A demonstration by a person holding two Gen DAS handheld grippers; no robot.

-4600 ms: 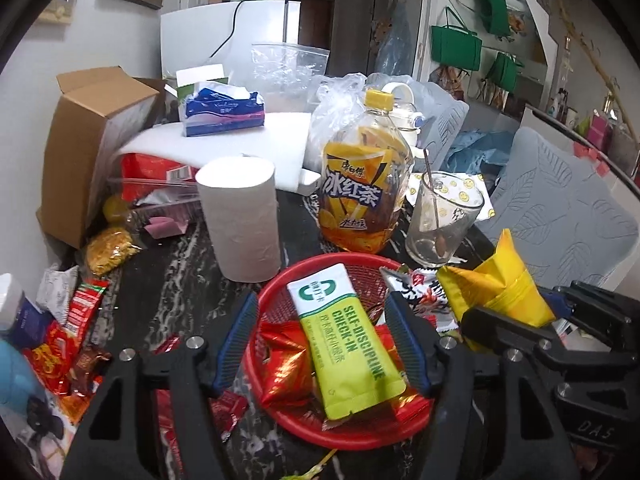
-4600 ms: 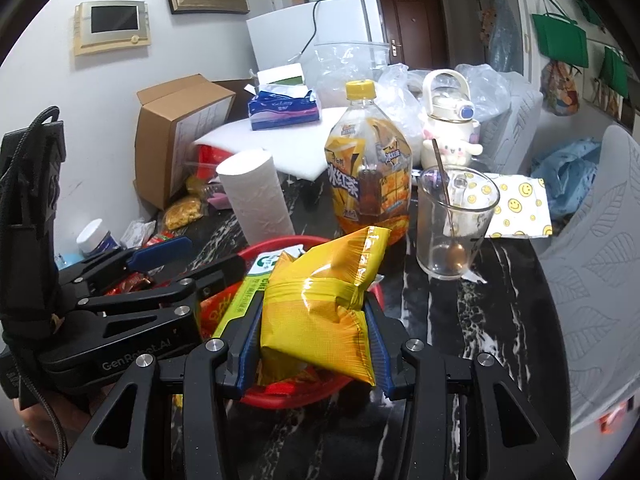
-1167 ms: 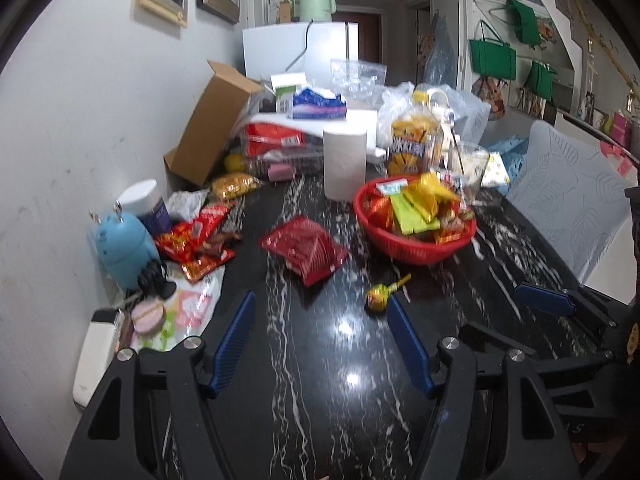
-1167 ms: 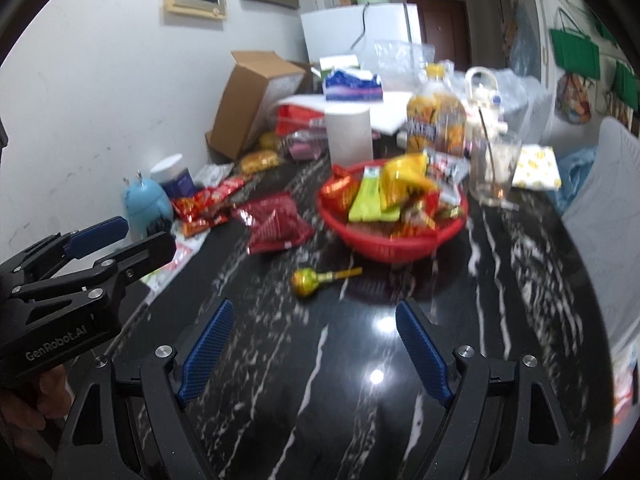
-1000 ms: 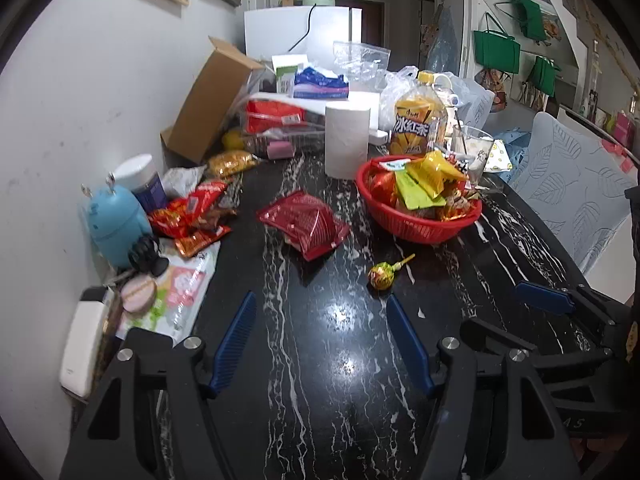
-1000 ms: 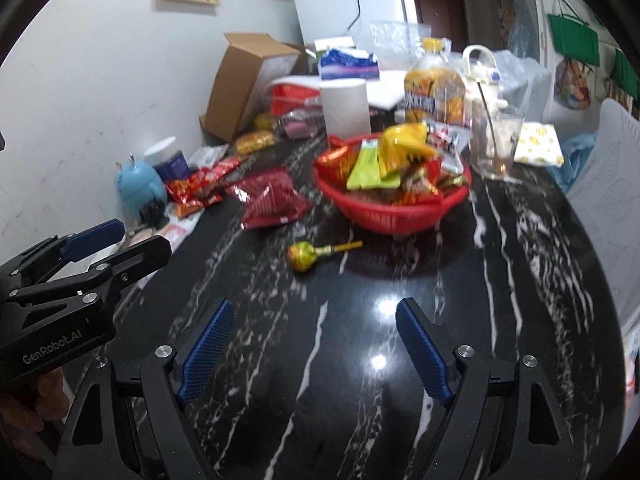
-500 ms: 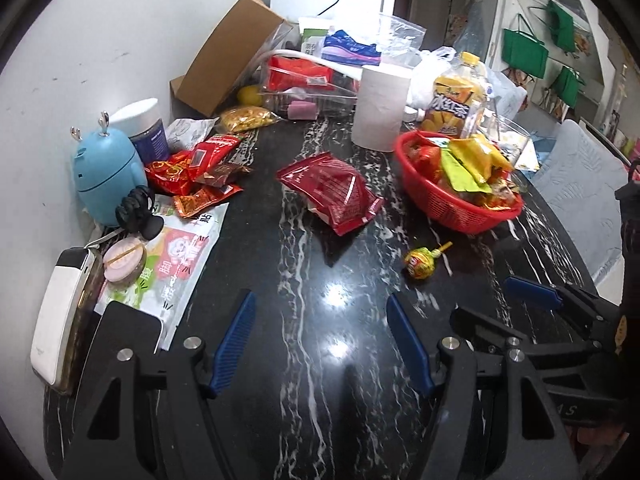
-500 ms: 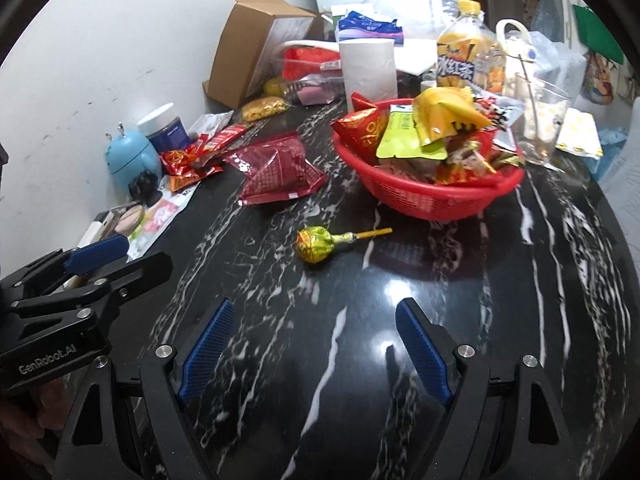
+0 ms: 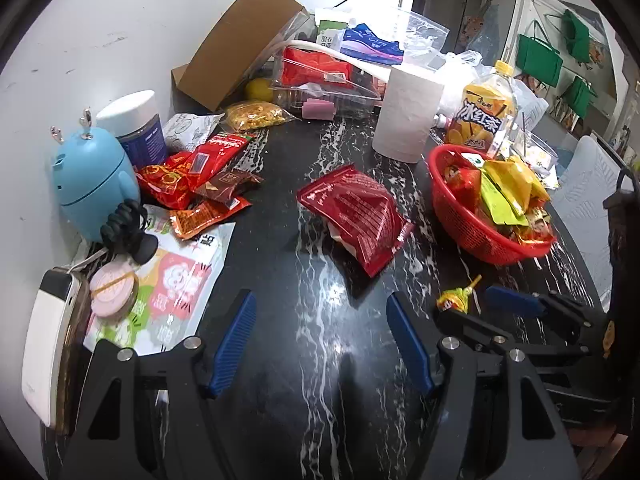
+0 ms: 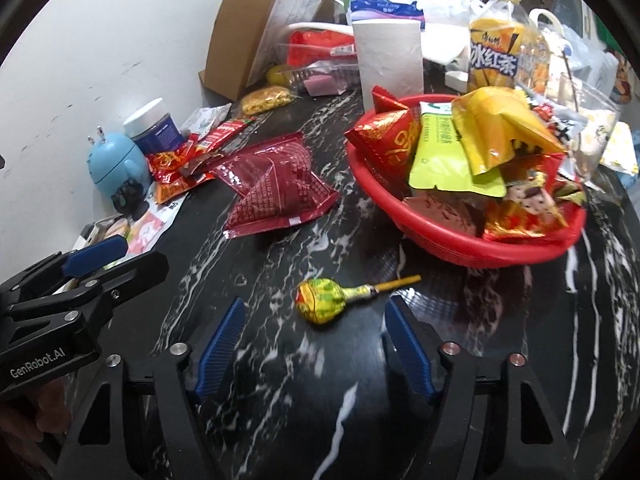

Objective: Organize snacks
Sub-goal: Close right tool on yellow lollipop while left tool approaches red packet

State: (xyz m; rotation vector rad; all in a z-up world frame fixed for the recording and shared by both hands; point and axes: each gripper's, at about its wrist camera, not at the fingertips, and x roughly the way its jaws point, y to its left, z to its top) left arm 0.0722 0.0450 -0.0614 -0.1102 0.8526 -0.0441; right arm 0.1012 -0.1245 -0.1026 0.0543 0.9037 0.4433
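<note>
A red basket [image 10: 448,240] [image 9: 468,224] heaped with snack packets stands on the black marble table [image 10: 320,400]. A yellow-green lollipop [image 10: 322,300] [image 9: 454,300] lies just ahead of my right gripper [image 10: 314,336], between its blue fingers but untouched; the jaws are closing. A dark red packet [image 9: 356,216] [image 10: 276,192] lies flat beyond my left gripper [image 9: 320,336], which is open over bare table. Small red and orange packets [image 9: 192,184] sit piled at the left. Each gripper shows at the edge of the other's view.
Along the wall stand a blue round gadget [image 9: 92,176], a white-lidded jar [image 9: 134,128], a cardboard box [image 9: 236,44] and a clear tray [image 9: 324,80]. A paper roll [image 9: 408,112], an iced-tea bottle [image 9: 484,116] and a glass [image 10: 588,124] stand behind the basket.
Both grippers have moved forward and down toward the table. The lollipop now lies close between the right gripper's fingers, which have narrowed. The left gripper's gap is unchanged.
</note>
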